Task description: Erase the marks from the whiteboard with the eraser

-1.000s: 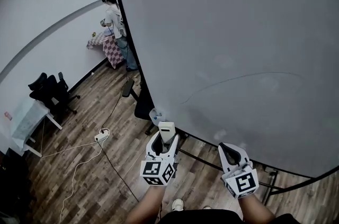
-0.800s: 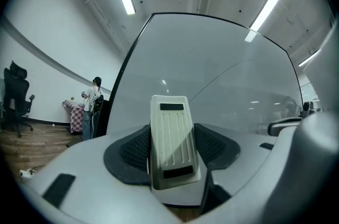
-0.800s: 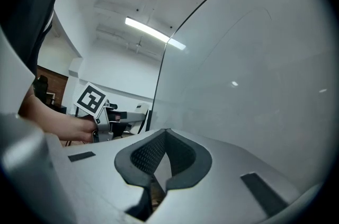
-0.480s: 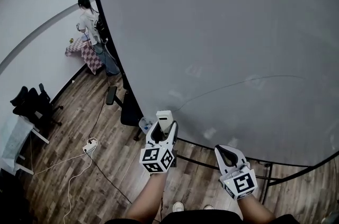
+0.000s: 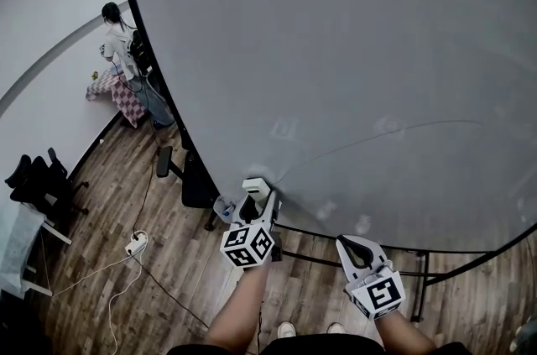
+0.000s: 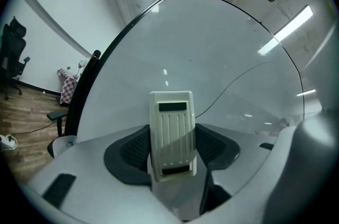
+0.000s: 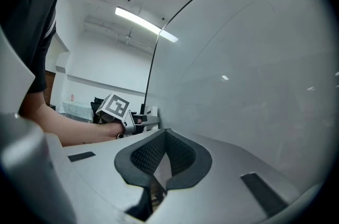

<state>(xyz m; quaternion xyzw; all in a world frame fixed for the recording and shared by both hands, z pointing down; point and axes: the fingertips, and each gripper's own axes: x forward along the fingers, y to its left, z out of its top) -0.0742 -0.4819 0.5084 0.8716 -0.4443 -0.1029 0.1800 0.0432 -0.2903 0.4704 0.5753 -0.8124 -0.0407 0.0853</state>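
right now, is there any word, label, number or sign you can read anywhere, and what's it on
No readable text in any view.
whiteboard: only a thin curved pen line, no words or numbers.
eraser in the left gripper: two dark slots, no legible label.
marker cubes on the left gripper and right gripper: black-and-white square patterns, not letters.

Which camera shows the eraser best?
The left gripper view: the eraser fills the middle, clamped in the left claw. The head view shows only its small tip. The right gripper view shows just a far sliver.
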